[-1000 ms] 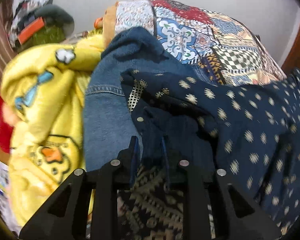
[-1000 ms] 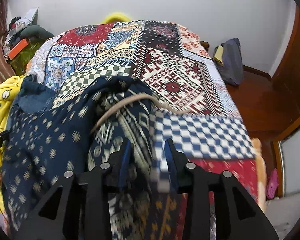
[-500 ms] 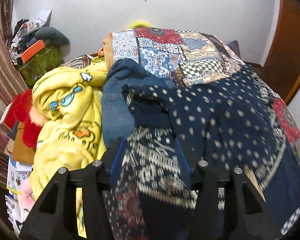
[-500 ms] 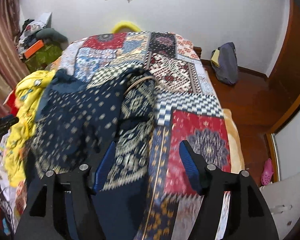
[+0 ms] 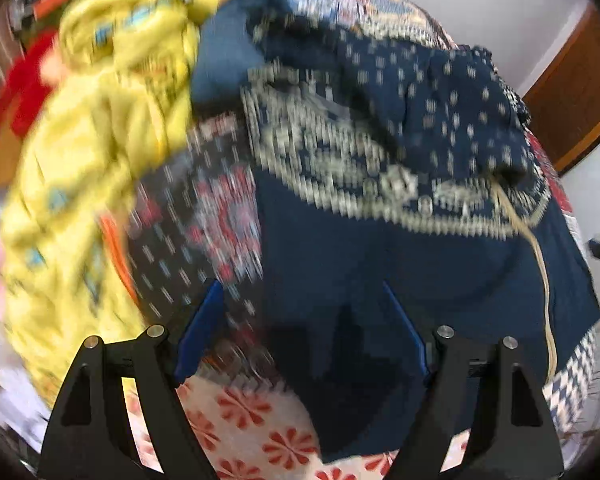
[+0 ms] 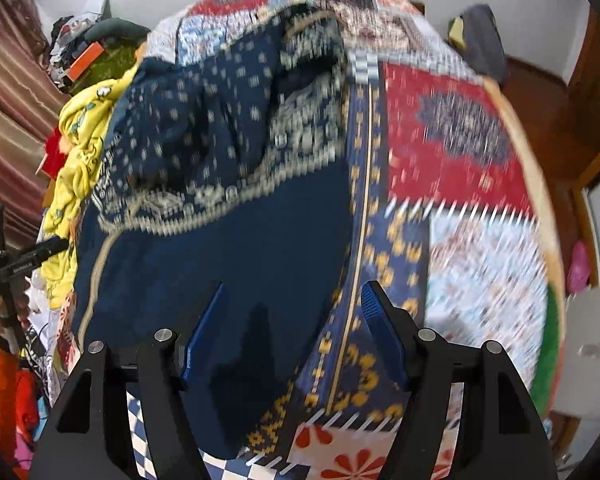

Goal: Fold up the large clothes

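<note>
A large navy garment [image 5: 380, 264] with a pale patterned band and a dotted part bunched at its far end lies on the patchwork bedspread [image 6: 452, 152]. A pale cord [image 5: 540, 248] runs down its right side. My left gripper [image 5: 304, 332] hovers over the plain navy near end, jaws opening. The cloth shows between its fingers, but the pads do not press it. My right gripper [image 6: 292, 332] stands open over the garment's [image 6: 228, 248] right edge and holds nothing. Both views are motion-blurred.
A yellow cartoon blanket [image 5: 100, 128] is heaped along the bed's left side, with a denim piece [image 5: 224, 60] beside it. Clutter [image 6: 88, 52] is stacked in the far left corner. A dark bag [image 6: 480, 40] and wooden floor [image 6: 560, 120] lie to the right.
Both grippers went from shut on the navy garment to open and let it go. They drew back toward the near end of the bed, where the garment's plain part now lies.
</note>
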The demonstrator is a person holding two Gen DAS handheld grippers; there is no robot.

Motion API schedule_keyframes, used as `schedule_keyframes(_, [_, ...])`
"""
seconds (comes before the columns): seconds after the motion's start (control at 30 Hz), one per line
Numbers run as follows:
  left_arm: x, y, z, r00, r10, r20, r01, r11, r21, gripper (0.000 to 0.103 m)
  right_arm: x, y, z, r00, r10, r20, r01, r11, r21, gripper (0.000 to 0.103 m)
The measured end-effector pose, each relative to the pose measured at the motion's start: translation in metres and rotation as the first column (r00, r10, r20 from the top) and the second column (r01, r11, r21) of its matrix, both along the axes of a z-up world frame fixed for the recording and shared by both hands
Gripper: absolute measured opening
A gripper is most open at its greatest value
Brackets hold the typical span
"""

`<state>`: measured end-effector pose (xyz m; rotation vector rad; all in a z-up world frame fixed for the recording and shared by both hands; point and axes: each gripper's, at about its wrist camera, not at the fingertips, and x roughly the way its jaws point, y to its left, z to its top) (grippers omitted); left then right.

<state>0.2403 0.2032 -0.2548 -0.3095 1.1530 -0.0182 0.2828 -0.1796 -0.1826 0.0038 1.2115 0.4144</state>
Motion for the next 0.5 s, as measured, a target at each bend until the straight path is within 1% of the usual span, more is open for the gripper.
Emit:
schedule_keyframes(0.1, [-0.011,-0.004,-0.023,0.999,-0.009,-0.044,0.005,0.996,-0.089,0.079,-0.007,0.001,-0.011,1.000,-0.009,-0.011,0.009,1.000,0.015,0.065])
schedule_keyframes(0.2, [-0.019,-0.009,-0.039,0.997,-0.007,-0.070,0.000,0.994,-0.112,0.079,-0.008,0.004,-0.022,0.999,-0.007,-0.045,0.010,0.999,0.053,0.065])
schedule_keyframes(0.23, [-0.021,-0.011,-0.047,0.996,-0.002,-0.085,-0.010,0.991,-0.134,0.079,-0.009,0.005,-0.022,0.999,-0.012,-0.041,0.014,0.998,0.060,0.066])
schedule_keyframes(0.27, [-0.023,-0.012,-0.052,0.996,0.007,-0.090,-0.021,0.987,-0.158,0.079,-0.009,0.006,-0.022,0.999,-0.012,-0.030,0.015,0.998,0.069,0.066])
schedule_keyframes(0.33, [-0.030,-0.013,-0.053,0.997,0.042,-0.060,-0.052,0.983,-0.176,0.078,-0.010,0.008,-0.021,1.000,-0.006,-0.016,0.007,0.996,0.091,0.066])
schedule_keyframes(0.37, [-0.032,-0.015,-0.053,0.998,0.050,-0.047,-0.059,0.979,-0.197,0.069,-0.010,0.007,-0.022,1.000,-0.009,-0.012,0.010,0.994,0.105,0.066])
schedule_keyframes(0.4, [-0.035,-0.017,-0.053,0.998,0.052,-0.033,-0.058,0.970,-0.234,0.062,-0.011,0.008,-0.023,1.000,-0.015,-0.005,0.016,0.993,0.120,0.065])
schedule_keyframes(0.43, [-0.037,-0.019,-0.053,0.998,0.052,-0.028,-0.058,0.963,-0.264,0.051,-0.012,0.009,-0.024,1.000,-0.024,0.001,0.023,0.990,0.136,0.064])
schedule_keyframes(0.47, [-0.038,-0.021,-0.053,0.998,0.057,-0.022,-0.061,0.956,-0.286,0.043,-0.012,0.011,-0.025,1.000,-0.023,0.005,0.022,0.990,0.140,0.057])
schedule_keyframes(0.5, [-0.039,-0.022,-0.053,0.998,0.060,-0.017,-0.062,0.952,-0.299,0.040,-0.012,0.012,-0.025,1.000,-0.015,0.010,0.014,0.990,0.141,0.045])
